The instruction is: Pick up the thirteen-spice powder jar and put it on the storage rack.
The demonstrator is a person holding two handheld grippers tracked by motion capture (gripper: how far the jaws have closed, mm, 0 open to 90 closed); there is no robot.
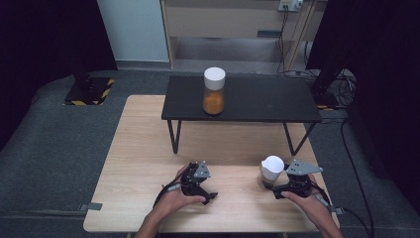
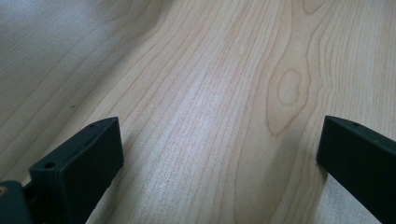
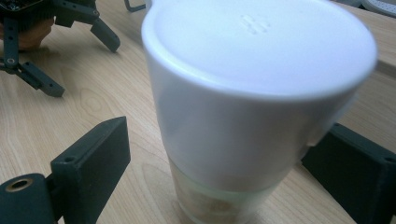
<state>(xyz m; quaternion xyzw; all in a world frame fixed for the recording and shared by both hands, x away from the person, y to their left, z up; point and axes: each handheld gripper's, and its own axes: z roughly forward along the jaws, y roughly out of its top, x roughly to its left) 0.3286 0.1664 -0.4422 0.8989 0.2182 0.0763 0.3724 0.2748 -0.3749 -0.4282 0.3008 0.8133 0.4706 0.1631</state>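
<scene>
A small clear jar [image 1: 272, 170] with a wide white lid stands on the wooden table [image 1: 143, 144] at the front right. In the right gripper view the jar [image 3: 252, 93] sits between the two black jaws. My right gripper [image 1: 270, 184] [image 3: 222, 137] is open around it: a gap shows between the left jaw and the glass, while the right jaw lies close to the lid's edge. To the left, my left gripper [image 1: 200, 184] [image 2: 222, 135] rests on the bare wood, open wide with nothing between its jaws. It also appears in the right gripper view [image 3: 79, 65].
A low black bench [image 1: 247, 101] stands on the far half of the table. A taller jar [image 1: 214, 91] with orange contents and a white lid stands on it. A hand holds each gripper at the table's front edge.
</scene>
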